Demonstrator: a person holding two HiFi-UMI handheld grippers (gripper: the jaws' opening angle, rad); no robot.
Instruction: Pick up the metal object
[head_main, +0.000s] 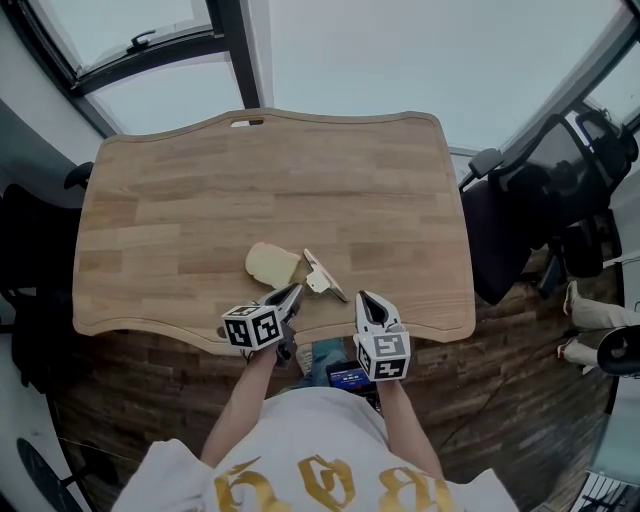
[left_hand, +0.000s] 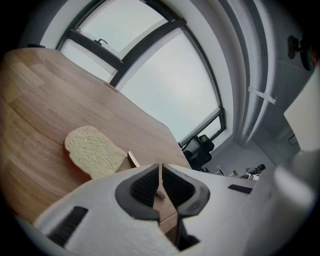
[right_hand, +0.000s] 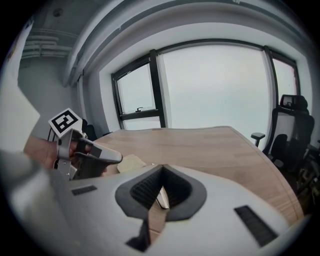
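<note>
My own tongs block most of the metal object in both gripper views; I only get slivers, and I can't make out what kind of thing it is. From the head view it lies flat near the bench's front edge, just beside a bread slice, long axis running far-left to near-right. The left tongs and right tongs are both fully closed, empty, flanking it
</note>
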